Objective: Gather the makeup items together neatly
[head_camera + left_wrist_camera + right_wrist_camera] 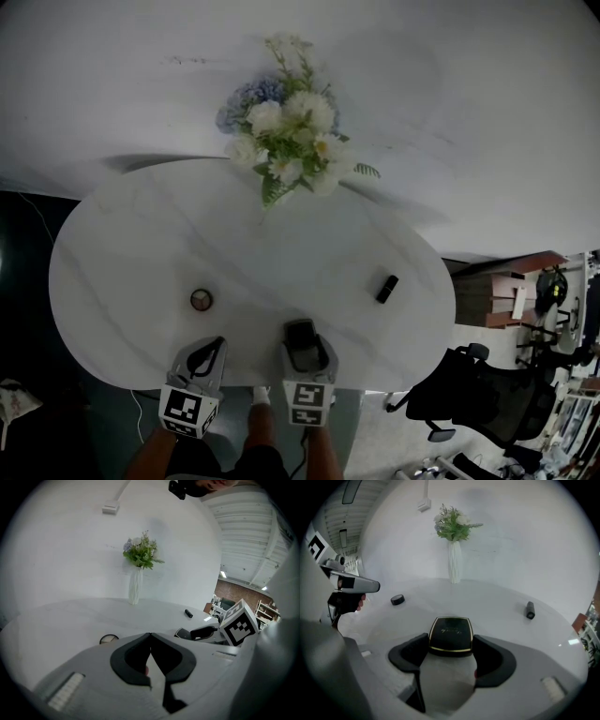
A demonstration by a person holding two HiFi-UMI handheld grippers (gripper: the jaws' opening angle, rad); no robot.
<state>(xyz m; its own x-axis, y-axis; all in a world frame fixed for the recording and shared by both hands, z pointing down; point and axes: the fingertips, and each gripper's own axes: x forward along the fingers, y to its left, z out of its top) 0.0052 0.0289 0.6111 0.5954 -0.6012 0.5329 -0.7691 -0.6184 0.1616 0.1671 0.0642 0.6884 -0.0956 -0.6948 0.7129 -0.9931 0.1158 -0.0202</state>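
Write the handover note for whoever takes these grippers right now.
Left gripper: shut, empty, at the front edge of the table.
Right gripper: shut on the black compact, beside the left one.
The round jar lies just ahead of the left gripper; the black tube lies apart, to the right.
Done: compact grasped. Left: bring all three items together.

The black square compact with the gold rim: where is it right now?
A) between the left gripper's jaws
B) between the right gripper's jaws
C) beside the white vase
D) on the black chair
B: the right gripper view shows the black square compact with the gold rim gripped on both sides by the jaws of the right gripper; the left gripper has its jaws closed on nothing.
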